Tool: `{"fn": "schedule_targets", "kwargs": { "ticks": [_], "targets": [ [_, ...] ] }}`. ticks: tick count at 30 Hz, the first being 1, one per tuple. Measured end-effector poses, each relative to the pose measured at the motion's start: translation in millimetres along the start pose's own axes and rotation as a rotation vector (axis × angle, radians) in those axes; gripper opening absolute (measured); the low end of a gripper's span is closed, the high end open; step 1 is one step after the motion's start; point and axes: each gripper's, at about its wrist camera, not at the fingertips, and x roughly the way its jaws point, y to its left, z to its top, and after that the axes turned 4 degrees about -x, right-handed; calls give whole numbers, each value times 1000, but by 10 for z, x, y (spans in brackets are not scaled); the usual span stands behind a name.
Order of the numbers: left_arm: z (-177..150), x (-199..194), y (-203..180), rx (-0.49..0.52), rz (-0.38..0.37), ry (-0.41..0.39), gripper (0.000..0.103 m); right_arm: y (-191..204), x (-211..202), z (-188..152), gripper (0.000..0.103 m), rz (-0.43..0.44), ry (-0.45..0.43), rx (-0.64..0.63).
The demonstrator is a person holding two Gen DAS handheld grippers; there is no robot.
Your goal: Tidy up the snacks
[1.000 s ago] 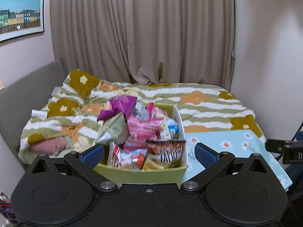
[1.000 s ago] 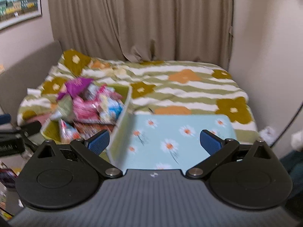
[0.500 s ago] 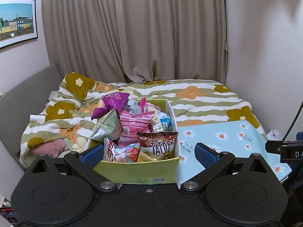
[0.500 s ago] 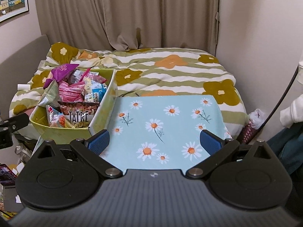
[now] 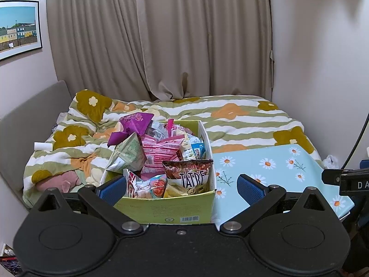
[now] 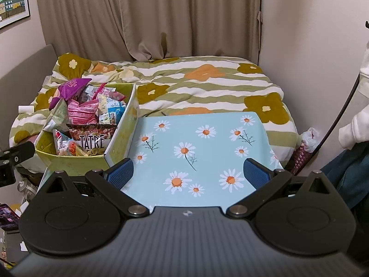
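A green cardboard box (image 5: 170, 211) stands on the left end of a light blue daisy-print table (image 5: 272, 168), heaped with snack bags: a brown TATRE bag (image 5: 189, 175), a pink striped bag (image 5: 159, 154), a purple bag (image 5: 133, 124) and a pale green bag (image 5: 126, 154). My left gripper (image 5: 182, 189) is open and empty, just in front of the box. My right gripper (image 6: 188, 173) is open and empty over the bare table top (image 6: 198, 143), with the box (image 6: 76, 161) to its left.
Behind the table is a bed with a green, white and orange flowered duvet (image 5: 230, 117), a grey headboard (image 5: 27, 120) at the left and beige curtains (image 5: 161, 37) behind. A wall (image 6: 311, 46) and a black cable (image 6: 339, 115) are at the right.
Both views have pulled back and steadied. The box, seen tilted and blurred a second ago, now stands level on the table's left end. Both grippers stay open.
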Motion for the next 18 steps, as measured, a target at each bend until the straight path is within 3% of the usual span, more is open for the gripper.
{"fn": "schedule_targets", "kwargs": {
  "ticks": [18],
  "targets": [
    [-4,9,-5,1,0,0,103,0,4,2,103,2,-1,-1]
  ]
}}
